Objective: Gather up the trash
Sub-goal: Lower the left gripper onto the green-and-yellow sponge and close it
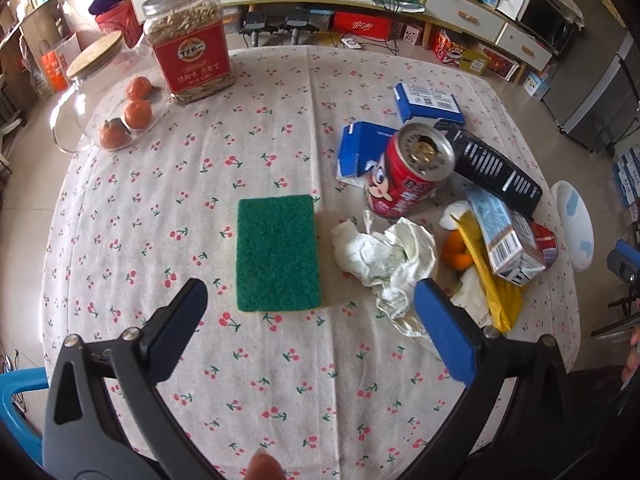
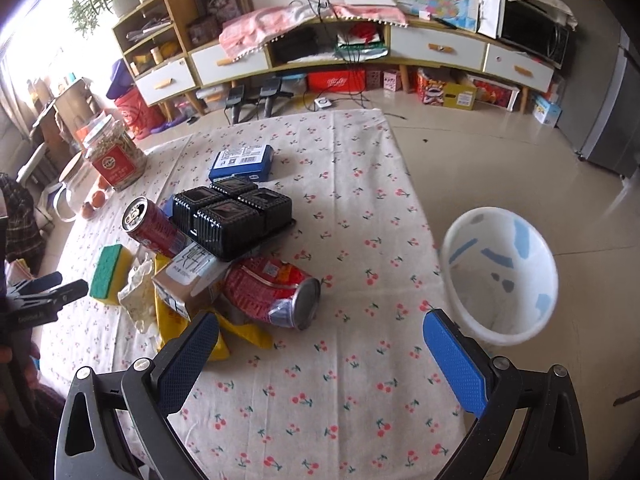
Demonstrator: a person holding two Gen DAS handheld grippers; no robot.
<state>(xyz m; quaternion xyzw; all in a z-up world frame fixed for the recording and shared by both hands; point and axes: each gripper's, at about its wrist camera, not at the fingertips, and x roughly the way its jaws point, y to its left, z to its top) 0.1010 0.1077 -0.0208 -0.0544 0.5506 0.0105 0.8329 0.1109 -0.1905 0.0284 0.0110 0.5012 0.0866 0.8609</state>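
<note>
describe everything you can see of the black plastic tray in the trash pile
The black plastic tray is a thin, ribbed, moulded piece with four square cups in a two-by-two block, seemingly lying upside down. It sits tilted on top of the pile, resting on a cardboard carton and a crushed red can, beside the upright-leaning red can and in front of a blue box. From the left wrist it shows as a dark ribbed slab. Neither gripper touches it.

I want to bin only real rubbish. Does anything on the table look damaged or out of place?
Yes. A red can lies on its side, crushed, beside the open yellow wrapper. A crumpled tissue lies next to the green sponge, which looks intact and not like trash.
</note>
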